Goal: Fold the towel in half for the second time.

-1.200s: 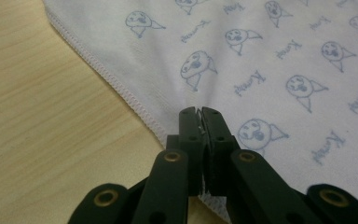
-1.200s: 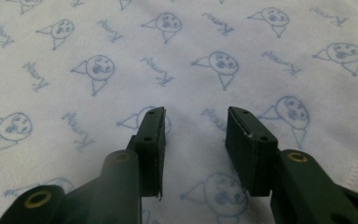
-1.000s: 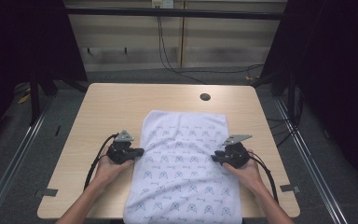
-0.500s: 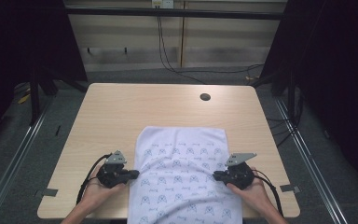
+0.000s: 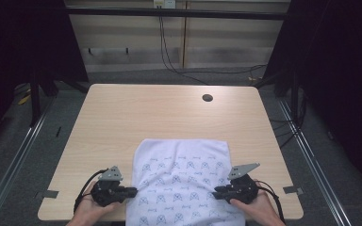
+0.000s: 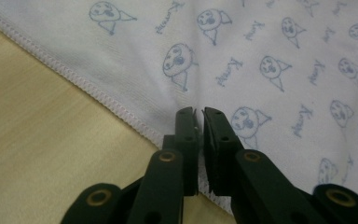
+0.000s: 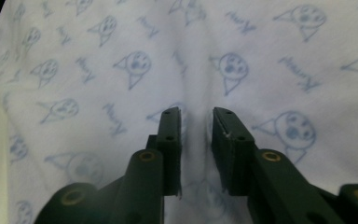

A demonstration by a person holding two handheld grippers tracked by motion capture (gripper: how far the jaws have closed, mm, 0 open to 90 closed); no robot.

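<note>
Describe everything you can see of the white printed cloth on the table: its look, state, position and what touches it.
The cloth is white soft-looking fabric, printed with small pale-blue cartoon faces and script words, with a stitched hem along its edge. It lies mostly flat on the near half of the wooden table, its near end hanging over the table's front edge. The left gripper pinches its left hem with jaws nearly closed; the right gripper grips a small ridge of fabric at its right side.

White cloth (image 5: 181,181) with blue prints, flat on near table edge, overhanging it
</note>
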